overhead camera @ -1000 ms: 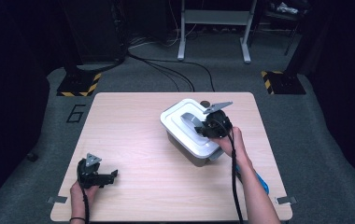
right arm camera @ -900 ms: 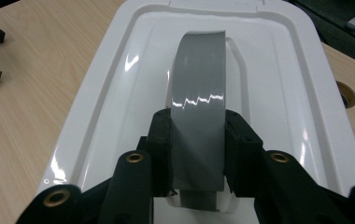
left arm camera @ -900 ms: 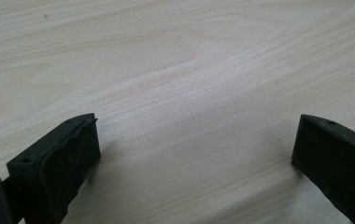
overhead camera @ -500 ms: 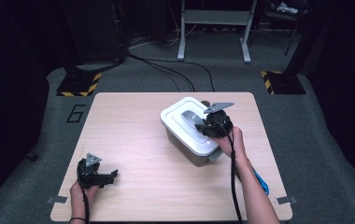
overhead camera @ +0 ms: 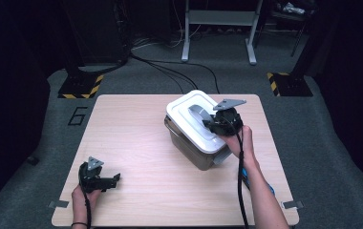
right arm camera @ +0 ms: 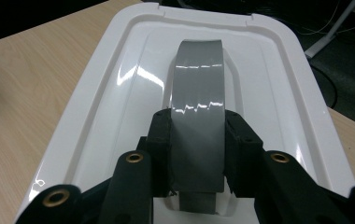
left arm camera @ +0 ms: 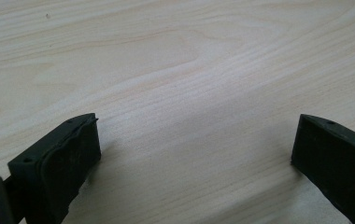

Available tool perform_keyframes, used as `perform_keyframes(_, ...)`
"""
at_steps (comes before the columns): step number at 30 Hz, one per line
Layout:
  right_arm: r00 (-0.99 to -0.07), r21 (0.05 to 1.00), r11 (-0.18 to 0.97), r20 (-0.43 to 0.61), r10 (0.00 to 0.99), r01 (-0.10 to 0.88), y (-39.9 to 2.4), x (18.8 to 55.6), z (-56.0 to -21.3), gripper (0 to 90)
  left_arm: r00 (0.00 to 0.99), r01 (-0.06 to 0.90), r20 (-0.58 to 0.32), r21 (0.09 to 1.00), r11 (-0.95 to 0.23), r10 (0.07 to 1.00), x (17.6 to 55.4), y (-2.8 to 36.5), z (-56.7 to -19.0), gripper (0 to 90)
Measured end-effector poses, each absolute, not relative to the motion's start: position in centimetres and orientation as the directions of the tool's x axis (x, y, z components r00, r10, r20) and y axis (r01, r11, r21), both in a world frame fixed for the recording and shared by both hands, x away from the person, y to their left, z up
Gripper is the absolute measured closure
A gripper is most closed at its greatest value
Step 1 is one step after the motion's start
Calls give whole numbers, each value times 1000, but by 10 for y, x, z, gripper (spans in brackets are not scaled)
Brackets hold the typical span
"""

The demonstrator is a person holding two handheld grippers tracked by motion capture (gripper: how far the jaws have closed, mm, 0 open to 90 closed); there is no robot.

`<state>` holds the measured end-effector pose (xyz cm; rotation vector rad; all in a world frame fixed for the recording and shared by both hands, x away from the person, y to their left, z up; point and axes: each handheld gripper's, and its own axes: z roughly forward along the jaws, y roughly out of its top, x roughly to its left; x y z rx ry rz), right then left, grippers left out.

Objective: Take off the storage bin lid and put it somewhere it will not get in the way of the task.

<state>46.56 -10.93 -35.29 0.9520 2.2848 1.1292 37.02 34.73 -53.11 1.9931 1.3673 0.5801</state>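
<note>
A grey bin (overhead camera: 192, 153) with a white lid (overhead camera: 185, 125) stands on the right half of the wooden table (overhead camera: 127, 124). A grey handle strap (overhead camera: 196, 111) arches over the middle of the lid. My right gripper (overhead camera: 213, 125) comes in from the near right side and is shut on that handle; in the right gripper view the two black pads press both edges of the handle (right arm camera: 198, 84) at the gripper (right arm camera: 198, 125). My left gripper (overhead camera: 112, 179) rests low at the table's near left corner. It is open, with bare wood between the jaws of the gripper (left arm camera: 196, 140).
The bin's lid (right arm camera: 283, 79) reaches close to the table's far right edge. A blue object (overhead camera: 269, 189) lies partly under the right forearm. Beyond the table are dark floor, cables and a metal stand (overhead camera: 218, 28).
</note>
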Motion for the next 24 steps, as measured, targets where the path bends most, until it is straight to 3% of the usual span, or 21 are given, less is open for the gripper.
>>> perform_keyframes(24,-607,835,388,-84,790,389,-140,473,-338,671,360,649,-1,719,-249,933,370,347,-531,13)
